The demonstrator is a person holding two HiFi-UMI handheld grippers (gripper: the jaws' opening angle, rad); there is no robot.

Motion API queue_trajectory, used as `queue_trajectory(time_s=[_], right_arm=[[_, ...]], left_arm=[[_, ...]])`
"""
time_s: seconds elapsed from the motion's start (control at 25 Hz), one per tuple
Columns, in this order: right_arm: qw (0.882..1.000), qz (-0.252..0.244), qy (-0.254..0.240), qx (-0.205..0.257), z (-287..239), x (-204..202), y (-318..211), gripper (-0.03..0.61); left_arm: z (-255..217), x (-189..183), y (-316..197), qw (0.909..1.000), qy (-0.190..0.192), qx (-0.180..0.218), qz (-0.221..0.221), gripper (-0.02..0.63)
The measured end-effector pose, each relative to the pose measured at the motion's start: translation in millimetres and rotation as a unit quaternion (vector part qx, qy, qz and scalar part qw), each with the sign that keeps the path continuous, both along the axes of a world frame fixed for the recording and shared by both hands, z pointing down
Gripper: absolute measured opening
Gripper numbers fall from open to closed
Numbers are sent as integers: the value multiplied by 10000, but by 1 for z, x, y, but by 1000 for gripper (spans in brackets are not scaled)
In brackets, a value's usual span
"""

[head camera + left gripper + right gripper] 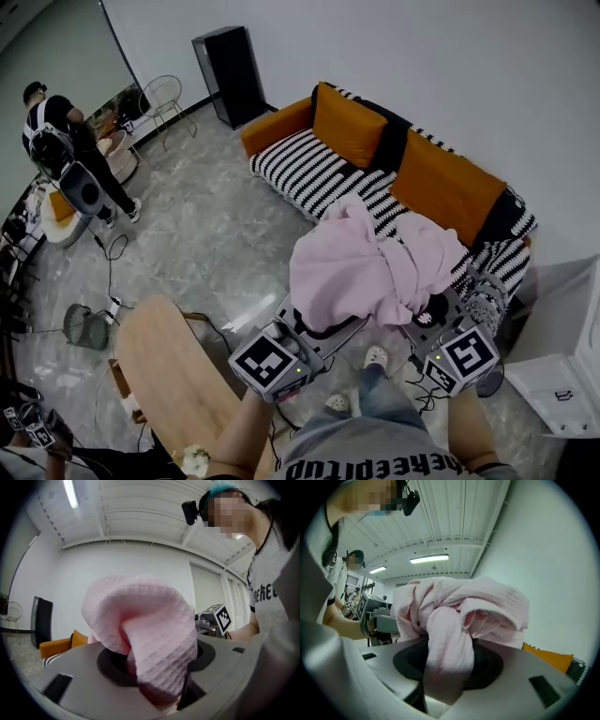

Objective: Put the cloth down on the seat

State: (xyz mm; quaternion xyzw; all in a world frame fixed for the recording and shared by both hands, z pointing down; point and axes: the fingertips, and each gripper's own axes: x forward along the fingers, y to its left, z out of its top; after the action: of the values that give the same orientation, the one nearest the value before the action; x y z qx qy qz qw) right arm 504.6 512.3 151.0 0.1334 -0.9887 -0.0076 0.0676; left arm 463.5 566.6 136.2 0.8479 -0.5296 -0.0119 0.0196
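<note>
Forearms of the operator enter at the bottom of the head view, each hand carrying a gripper with a marker cube. Left gripper point(302, 335) and right gripper point(434, 316) both point toward the sofa point(309, 169), and their front ends are buried under the pink cloth point(375, 267). That cloth is held up between the two grippers, bunched and draped, in front of the sofa's striped seat and over its near edge as seen from above; contact with the seat cannot be confirmed. Orange cushions point(352, 122) line the sofa back. A wooden table point(173, 375) stands at lower left, a black speaker point(230, 75) against the far wall, and a second person point(66, 150) at far left. In the left gripper view, the left gripper point(159, 691) has its jaws clamped on a thick waffle-textured fold of the cloth point(145, 630), which rises out of the jaw recess; the right gripper's cube point(219, 617) shows beyond it. In the right gripper view, the right gripper point(445, 679) has its jaws set fairly wide yet closed on a twisted roll of the cloth point(454, 620), which fills the gap and spills upward, with an orange cushion point(548, 660) at lower right.
</note>
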Motion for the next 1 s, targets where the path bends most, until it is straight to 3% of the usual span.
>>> queue_trajectory(time_s=[0.56, 1.0], right_arm=[[9987, -504, -27, 112, -3, -28, -112, 201], [9963, -856, -109, -19, 8, -47, -164, 201]], left_arm=[[0, -24, -109, 9979, -76, 288, -570, 278], [9, -39, -159, 9954, -141, 126, -937, 278]])
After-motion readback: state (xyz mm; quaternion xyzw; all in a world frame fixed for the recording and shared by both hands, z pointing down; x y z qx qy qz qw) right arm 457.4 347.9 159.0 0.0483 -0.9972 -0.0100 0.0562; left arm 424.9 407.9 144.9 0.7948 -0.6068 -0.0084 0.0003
